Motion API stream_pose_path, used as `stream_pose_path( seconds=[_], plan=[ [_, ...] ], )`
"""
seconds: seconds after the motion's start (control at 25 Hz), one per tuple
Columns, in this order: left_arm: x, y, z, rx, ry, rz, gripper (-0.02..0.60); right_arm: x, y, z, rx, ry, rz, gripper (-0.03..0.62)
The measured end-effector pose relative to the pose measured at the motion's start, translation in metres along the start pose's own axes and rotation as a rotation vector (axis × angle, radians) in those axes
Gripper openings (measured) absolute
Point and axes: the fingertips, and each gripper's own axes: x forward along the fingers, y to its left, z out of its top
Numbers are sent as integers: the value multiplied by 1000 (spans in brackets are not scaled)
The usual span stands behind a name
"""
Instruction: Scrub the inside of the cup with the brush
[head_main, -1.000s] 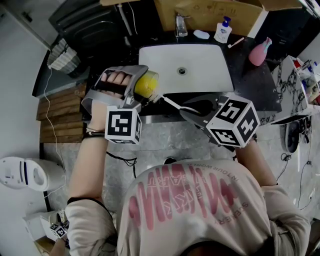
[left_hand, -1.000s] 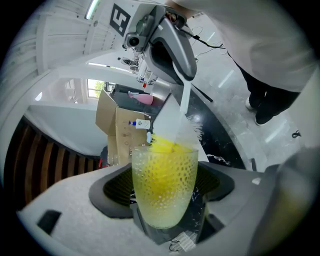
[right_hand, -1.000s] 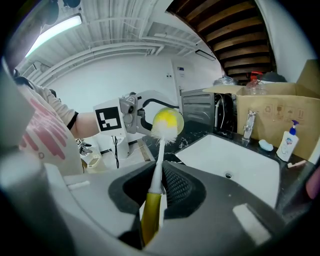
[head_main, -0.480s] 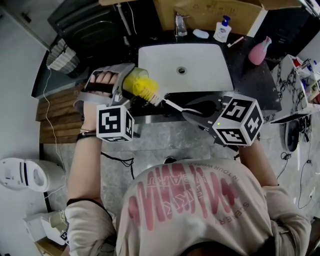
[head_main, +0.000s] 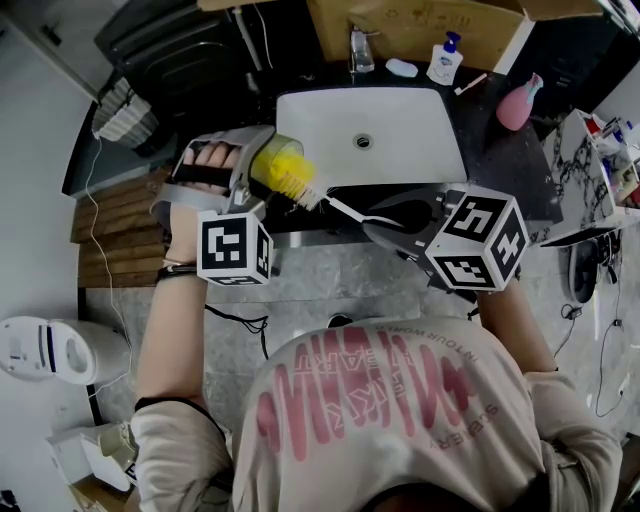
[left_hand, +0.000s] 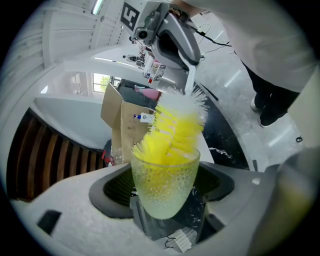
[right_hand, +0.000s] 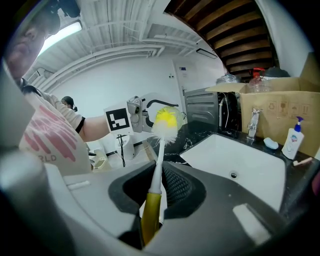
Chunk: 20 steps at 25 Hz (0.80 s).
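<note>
Yellow brush (left_hand: 175, 132) in cup (left_hand: 165, 175), left tongs (left_hand: 164, 197) gripping cup

This looks like a small washing-up corner, like a little kitchen, set up in a plain work room. A white sink (head_main: 400, 130) sits in a dark, stone-look desk (head_main: 500, 175), with a shiny tap (head_main: 362, 48) behind it. A soap pump bottle (head_main: 446, 62) and a pink bottle (head_main: 520, 104) stand near the sink. A dark oven-like box (head_main: 185, 50) stands to the left. A big cardboard box (head_main: 420, 25) sits behind the tap, and loose cables (head_main: 240, 318) lie on the grey floor (head_main: 330, 290).
</note>
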Motion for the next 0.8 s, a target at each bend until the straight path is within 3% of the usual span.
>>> stream_pose_path(
  seconds=[0.6, 0.8],
  plan=[
    [-3, -5, 38, 108, -49, -3, 371, 6, -6, 4, 35, -8, -26, 52],
    [-1, -9, 34, 86, -42, -19, 371, 6, -9, 4, 44, -15, -32, 52]
  ],
)
